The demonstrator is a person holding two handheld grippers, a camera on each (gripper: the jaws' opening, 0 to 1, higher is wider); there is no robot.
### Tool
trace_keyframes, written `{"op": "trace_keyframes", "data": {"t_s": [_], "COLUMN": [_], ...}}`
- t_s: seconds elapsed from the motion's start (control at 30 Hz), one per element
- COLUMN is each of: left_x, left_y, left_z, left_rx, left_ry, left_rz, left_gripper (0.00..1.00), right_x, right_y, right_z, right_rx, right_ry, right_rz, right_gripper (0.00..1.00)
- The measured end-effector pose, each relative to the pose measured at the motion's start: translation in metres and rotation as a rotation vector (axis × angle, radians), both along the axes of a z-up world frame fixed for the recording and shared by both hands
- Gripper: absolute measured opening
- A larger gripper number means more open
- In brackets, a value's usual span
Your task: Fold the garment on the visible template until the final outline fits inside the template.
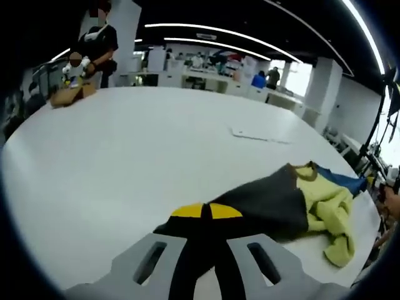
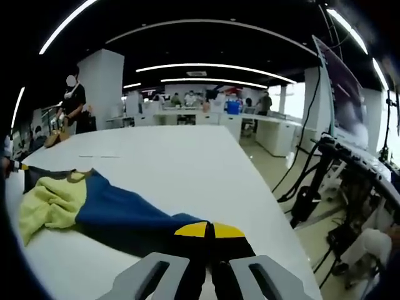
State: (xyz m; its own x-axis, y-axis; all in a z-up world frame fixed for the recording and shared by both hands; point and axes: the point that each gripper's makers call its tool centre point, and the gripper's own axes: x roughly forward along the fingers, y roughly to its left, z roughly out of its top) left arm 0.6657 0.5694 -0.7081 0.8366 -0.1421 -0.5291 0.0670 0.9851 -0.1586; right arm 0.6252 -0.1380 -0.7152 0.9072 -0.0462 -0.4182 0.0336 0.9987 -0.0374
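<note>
Nearest in the left gripper view, the left gripper has its yellow-tipped jaws pressed together on a dark grey edge of the garment, the cloth running back between the two fingers. From that pinch the garment spreads away over the white table: grey first, then a crumpled pale yellow part, with a strip of blue at its far edge.

In the right gripper view, the right gripper is likewise closed on the garment, here on a blue corner near the table's edge. The blue cloth stretches away from the jaws to the bunched yellow part.

Farther from the garment, a thin flat sheet lies on the table. At the far end, a person stands over a brown bundle.
</note>
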Motion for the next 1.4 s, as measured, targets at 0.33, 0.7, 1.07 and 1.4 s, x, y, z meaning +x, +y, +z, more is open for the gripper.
{"op": "trace_keyframes", "data": {"t_s": [0.33,0.7,1.07,1.4], "left_x": [-0.004,-0.012,-0.013,-0.024], "left_y": [0.008,0.026,-0.001,-0.041], "left_z": [-0.042,-0.031,-0.018,-0.011], "left_rx": [0.021,0.028,-0.019,-0.079], "left_ry": [0.155,0.100,0.038,-0.011], "left_rz": [0.019,0.084,0.019,-0.077], "left_gripper": [0.00,0.10,0.08,0.05], "right_x": [-0.015,-0.024,-0.019,-0.009], "right_y": [0.000,-0.016,-0.010,0.039], "right_z": [-0.045,-0.032,-0.003,0.007], "right_rx": [0.047,0.049,0.042,0.126], "right_ry": [0.195,0.162,0.062,0.003], "right_rz": [0.001,-0.048,-0.058,0.104], "right_gripper": [0.00,0.04,0.04,0.01]}}
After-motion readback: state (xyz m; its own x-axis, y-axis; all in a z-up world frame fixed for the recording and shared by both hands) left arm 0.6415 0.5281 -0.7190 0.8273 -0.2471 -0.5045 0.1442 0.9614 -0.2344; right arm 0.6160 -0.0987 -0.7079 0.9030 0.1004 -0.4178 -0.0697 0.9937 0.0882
